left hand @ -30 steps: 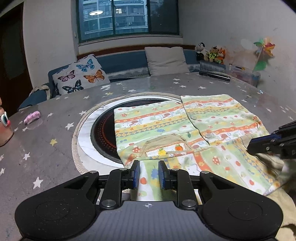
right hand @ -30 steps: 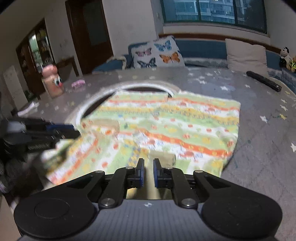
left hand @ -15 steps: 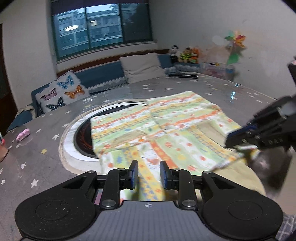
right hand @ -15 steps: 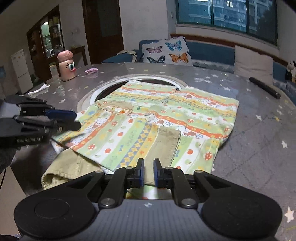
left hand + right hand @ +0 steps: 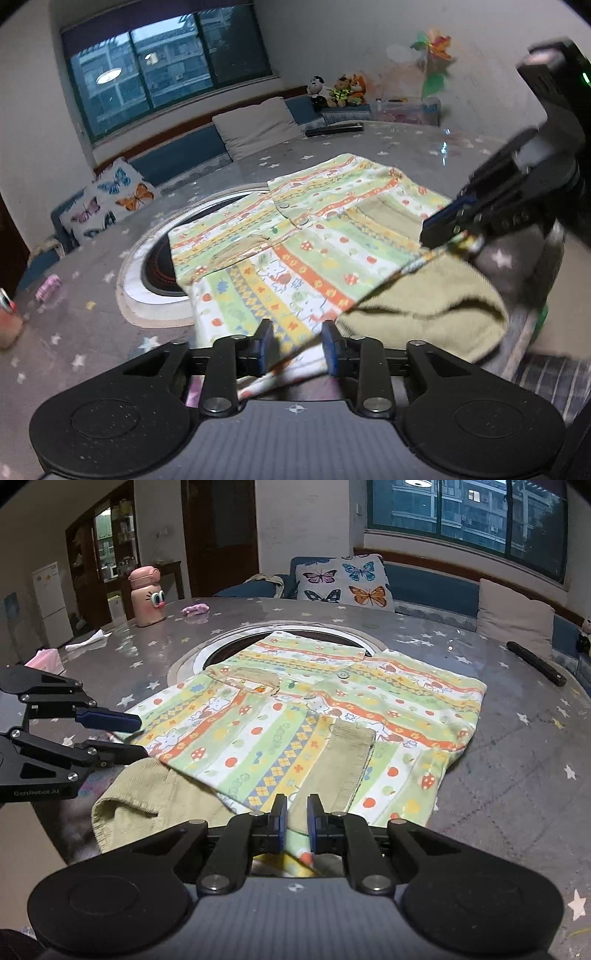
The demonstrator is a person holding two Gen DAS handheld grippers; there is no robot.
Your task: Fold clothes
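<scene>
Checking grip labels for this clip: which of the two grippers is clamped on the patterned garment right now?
The right gripper, pinching the garment's near edge. The left gripper's jaws are opening, cloth loose between them.

The patterned shirt (image 5: 317,716) is covering the near middle of the tabletop (image 5: 517,738), leaving open passage on the bare star-printed surface either side. A pink bottle (image 5: 147,596) is standing at the far left edge, a dark remote (image 5: 535,662) lying far right.
</scene>
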